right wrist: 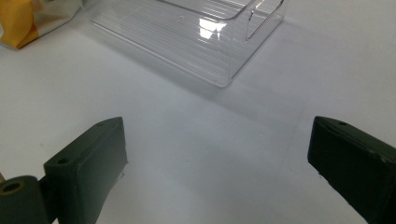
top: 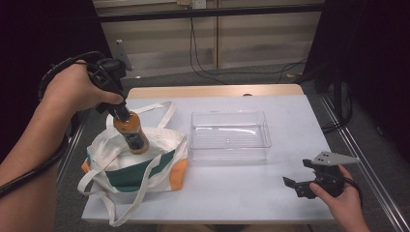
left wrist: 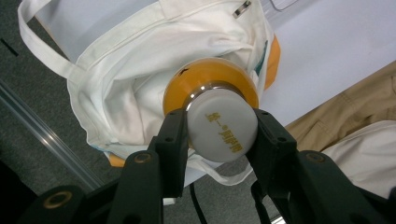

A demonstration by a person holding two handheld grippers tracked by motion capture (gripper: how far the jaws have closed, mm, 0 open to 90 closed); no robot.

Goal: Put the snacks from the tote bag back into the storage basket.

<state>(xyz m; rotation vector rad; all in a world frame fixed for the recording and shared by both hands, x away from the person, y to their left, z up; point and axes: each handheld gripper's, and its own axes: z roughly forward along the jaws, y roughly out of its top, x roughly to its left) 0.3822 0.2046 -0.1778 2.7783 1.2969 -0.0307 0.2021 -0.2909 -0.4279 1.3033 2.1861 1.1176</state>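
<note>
High view | left gripper [top: 117, 107] clamps bottle [top: 131, 134] (over bag [top: 145, 166]) | right gripper [top: 300, 185] agape

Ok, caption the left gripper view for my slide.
Left gripper clamps the white cap of an orange bottle above an open white tote bag.

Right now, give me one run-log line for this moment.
left claw: shut on bottle cap, over bag | right claw: open, holding nothing | bin: nothing inside
</note>
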